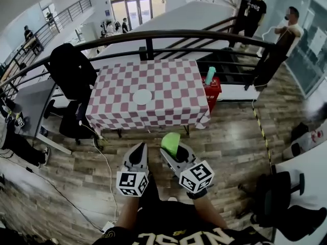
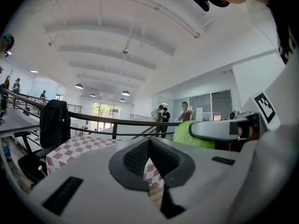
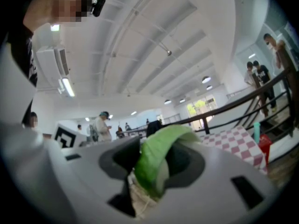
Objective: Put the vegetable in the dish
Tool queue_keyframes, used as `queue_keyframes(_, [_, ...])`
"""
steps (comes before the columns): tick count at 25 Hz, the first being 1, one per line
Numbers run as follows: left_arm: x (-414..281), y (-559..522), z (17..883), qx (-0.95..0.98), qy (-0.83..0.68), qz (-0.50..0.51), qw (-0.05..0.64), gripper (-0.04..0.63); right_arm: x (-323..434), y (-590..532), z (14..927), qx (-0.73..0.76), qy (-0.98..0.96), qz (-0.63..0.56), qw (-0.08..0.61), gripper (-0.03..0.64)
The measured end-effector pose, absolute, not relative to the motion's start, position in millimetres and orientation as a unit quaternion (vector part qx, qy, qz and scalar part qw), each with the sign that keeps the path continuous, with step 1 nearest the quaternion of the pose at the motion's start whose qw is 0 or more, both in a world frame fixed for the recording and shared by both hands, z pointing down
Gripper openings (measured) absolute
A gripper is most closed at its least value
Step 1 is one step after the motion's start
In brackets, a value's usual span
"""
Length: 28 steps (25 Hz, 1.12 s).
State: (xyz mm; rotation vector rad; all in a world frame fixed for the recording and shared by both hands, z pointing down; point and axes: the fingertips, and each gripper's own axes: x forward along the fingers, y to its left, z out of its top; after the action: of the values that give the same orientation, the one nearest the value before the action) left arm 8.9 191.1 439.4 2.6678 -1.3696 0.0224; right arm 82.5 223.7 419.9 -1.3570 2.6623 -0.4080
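Observation:
A green leafy vegetable [image 1: 170, 143] with a pale stem sits clamped between the jaws of my right gripper [image 1: 173, 148], seen close up as a green leaf [image 3: 156, 164] wedged in the gap. A white round dish [image 1: 142, 97] lies in the middle of the checkered table [image 1: 168, 108], well ahead of both grippers. My left gripper [image 1: 137, 154] is shut and holds nothing; its jaws meet in the left gripper view [image 2: 149, 158]. Both grippers hover above the wooden floor, short of the table's near edge. The vegetable [image 2: 194, 135] also shows at the right of the left gripper view.
A dark metal railing [image 1: 153, 37] runs behind the table. A red basket [image 1: 212, 91] with a teal bottle [image 1: 210, 74] stands at the table's right end. A black chair with a jacket [image 1: 71, 73] is at its left. People stand at the far right [image 1: 278, 50]. A cable [image 1: 104, 172] crosses the floor.

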Motion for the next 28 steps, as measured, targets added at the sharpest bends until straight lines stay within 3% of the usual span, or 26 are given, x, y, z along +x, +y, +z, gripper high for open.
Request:
queue_keyframes(10, [10,48,457,0.9,-0.424,0.0,0.103,0.02,97,85,435,-0.499,0.851,-0.159,0.045,0.169])
queue_keyframes(19, [-43,-99,436,0.895,-0.433,-0.03,0.106,0.02,47,-53,418,-0.491,0.855,-0.161,0.049,0.169])
queue_keyframes(28, [-77,-167,456,0.89,-0.438,-0.022,0.128,0.02,20,-122,439,-0.481,0.857,-0.181,0.038,0.169])
